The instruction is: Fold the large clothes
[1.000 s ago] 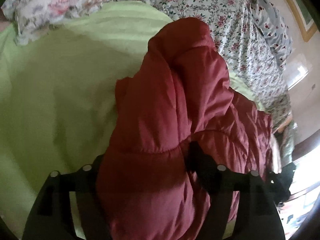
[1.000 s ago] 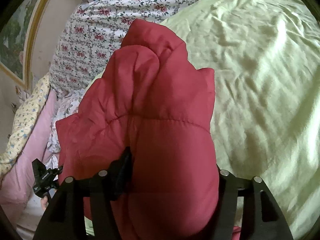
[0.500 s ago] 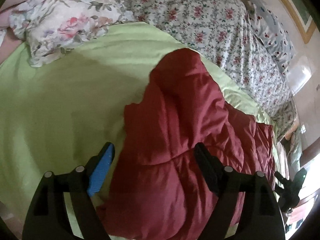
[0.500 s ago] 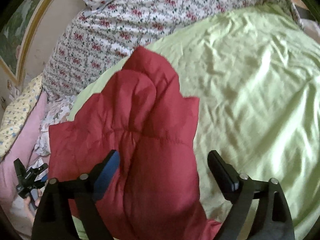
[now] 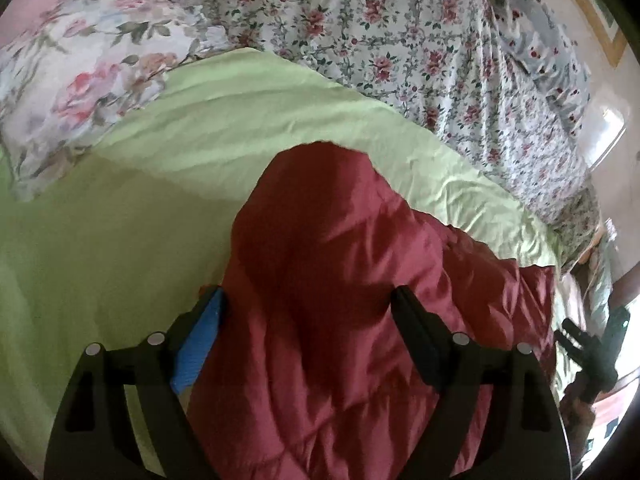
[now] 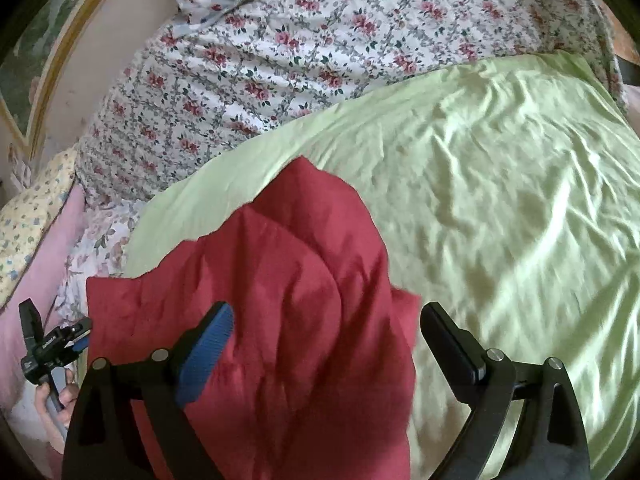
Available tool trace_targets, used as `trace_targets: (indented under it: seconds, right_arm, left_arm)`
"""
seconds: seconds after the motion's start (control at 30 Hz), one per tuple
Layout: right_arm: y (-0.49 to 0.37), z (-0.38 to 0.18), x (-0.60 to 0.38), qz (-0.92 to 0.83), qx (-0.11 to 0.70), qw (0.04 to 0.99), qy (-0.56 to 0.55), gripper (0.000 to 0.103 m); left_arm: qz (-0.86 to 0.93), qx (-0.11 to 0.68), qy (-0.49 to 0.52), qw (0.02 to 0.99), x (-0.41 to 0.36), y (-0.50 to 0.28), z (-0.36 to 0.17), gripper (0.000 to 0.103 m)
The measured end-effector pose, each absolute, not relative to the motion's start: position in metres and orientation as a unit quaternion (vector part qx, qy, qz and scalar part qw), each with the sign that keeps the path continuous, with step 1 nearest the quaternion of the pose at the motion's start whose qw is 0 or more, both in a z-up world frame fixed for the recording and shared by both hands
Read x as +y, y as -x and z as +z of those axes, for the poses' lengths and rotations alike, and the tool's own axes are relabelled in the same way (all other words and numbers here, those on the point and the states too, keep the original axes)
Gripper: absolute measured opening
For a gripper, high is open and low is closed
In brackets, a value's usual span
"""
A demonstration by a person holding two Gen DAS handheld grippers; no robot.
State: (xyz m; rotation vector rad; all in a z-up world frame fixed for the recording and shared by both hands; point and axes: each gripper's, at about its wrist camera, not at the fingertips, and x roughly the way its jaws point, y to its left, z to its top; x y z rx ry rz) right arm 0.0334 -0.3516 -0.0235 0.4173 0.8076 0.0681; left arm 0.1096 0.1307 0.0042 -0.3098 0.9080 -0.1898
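Observation:
A dark red quilted puffer jacket (image 5: 340, 280) lies bunched on a light green bedsheet (image 5: 120, 240). In the left wrist view my left gripper (image 5: 308, 320) is open, its jaws spread wide just above the jacket, holding nothing. In the right wrist view the same jacket (image 6: 288, 320) lies on the sheet (image 6: 500, 220), and my right gripper (image 6: 324, 328) is open above the jacket's right edge, empty. The other gripper shows at the far edge of each view, the left gripper in the right wrist view (image 6: 48, 344).
A floral quilt (image 5: 400, 40) covers the far side of the bed, also in the right wrist view (image 6: 300, 60). A rose-print pillow (image 5: 80, 72) lies at the far left. A picture frame (image 6: 36, 40) hangs on the wall. Green sheet spreads to the right (image 6: 540, 280).
Both grippers let go of the jacket, opened wide and pulled back. The jacket dropped onto the sheet and lies lower and flatter.

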Motion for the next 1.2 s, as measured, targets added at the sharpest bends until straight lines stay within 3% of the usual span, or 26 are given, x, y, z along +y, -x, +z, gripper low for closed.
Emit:
trace_targets:
  seconds: [0.1,0.13,0.17,0.27,0.33,0.4,0.53,0.6,0.83,1.2]
  right_arm:
    - [-0.056,-0.021,-0.346,0.042,0.405,0.894,-0.186,0.096]
    - [-0.062,-0.020,-0.344,0.043,0.408,0.894,-0.180,0.096]
    - [-0.069,-0.021,-0.341,0.046,0.413,0.893,-0.171,0.096]
    - [-0.082,-0.025,-0.336,0.033,0.425,0.892,-0.149,0.092]
    - [-0.086,-0.029,-0.334,0.023,0.432,0.891,-0.139,0.057]
    - [-0.088,-0.033,-0.333,0.022,0.435,0.889,-0.139,0.033]
    - [-0.079,-0.026,-0.328,0.014,0.405,0.905,-0.127,0.018]
    - [-0.077,-0.018,-0.325,0.007,0.390,0.913,-0.122,0.016]
    - [-0.093,-0.009,-0.337,-0.005,0.372,0.917,-0.145,0.016]
    - [-0.111,-0.045,-0.348,-0.021,0.399,0.902,-0.162,0.015]
  left_arm:
    - [-0.088,0.443,0.125,0.883,0.121,-0.122,-0.001,0.084]
    - [-0.088,0.445,0.117,0.883,0.117,-0.125,-0.004,0.077]
    - [-0.087,0.446,0.113,0.884,0.115,-0.126,-0.006,0.061]
    - [-0.095,0.451,0.108,0.881,0.113,-0.128,-0.013,0.032]
    - [-0.103,0.445,0.109,0.883,0.116,-0.125,-0.012,0.022]
    - [-0.110,0.439,0.110,0.885,0.118,-0.123,-0.009,0.017]
    - [-0.116,0.423,0.109,0.892,0.117,-0.124,0.001,0.012]
    - [-0.118,0.418,0.114,0.894,0.117,-0.129,0.006,0.011]
    - [-0.121,0.421,0.139,0.888,0.118,-0.158,0.006,0.011]
    - [-0.113,0.448,0.146,0.875,0.116,-0.182,-0.025,0.011]
